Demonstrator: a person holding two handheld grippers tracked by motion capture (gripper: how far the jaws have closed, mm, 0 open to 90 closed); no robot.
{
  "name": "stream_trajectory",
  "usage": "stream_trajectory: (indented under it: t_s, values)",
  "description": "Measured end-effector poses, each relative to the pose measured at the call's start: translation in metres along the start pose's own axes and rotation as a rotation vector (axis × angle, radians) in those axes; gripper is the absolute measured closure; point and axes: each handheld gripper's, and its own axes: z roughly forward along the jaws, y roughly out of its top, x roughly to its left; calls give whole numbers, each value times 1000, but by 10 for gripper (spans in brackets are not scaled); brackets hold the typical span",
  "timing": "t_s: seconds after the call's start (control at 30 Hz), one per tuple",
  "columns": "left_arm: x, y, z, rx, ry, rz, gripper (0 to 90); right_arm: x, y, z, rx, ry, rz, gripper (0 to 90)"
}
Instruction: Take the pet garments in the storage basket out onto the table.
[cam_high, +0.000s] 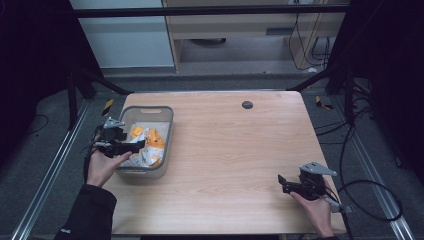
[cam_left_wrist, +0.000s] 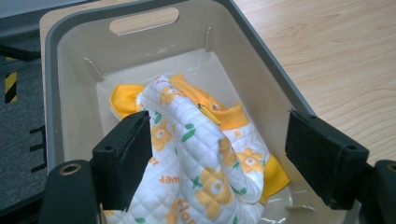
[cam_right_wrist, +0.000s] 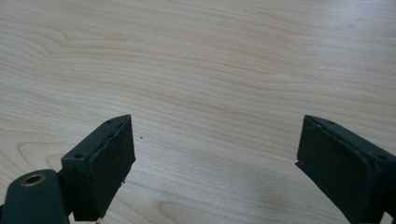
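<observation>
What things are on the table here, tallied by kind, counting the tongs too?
Grey bin: 1
Quilted white-and-orange floral garment, lying in the bin: 1
Dark round disc near the table's far edge: 1
Hand-held tongs: 2, left tongs open over the bin, right tongs open over bare wood
Total: 5

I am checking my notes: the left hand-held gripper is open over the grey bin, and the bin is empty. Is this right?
Not quite. The left hand-held gripper is open over the grey bin, but the bin holds a white and orange quilted garment, as the left gripper view shows.
</observation>
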Motion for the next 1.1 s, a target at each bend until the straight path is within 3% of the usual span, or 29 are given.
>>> stream_trajectory:
  t_s: [1.1]
  values:
    - [3, 1, 33, 201, 12, 13, 260, 0, 0, 0, 4, 7, 1, 111]
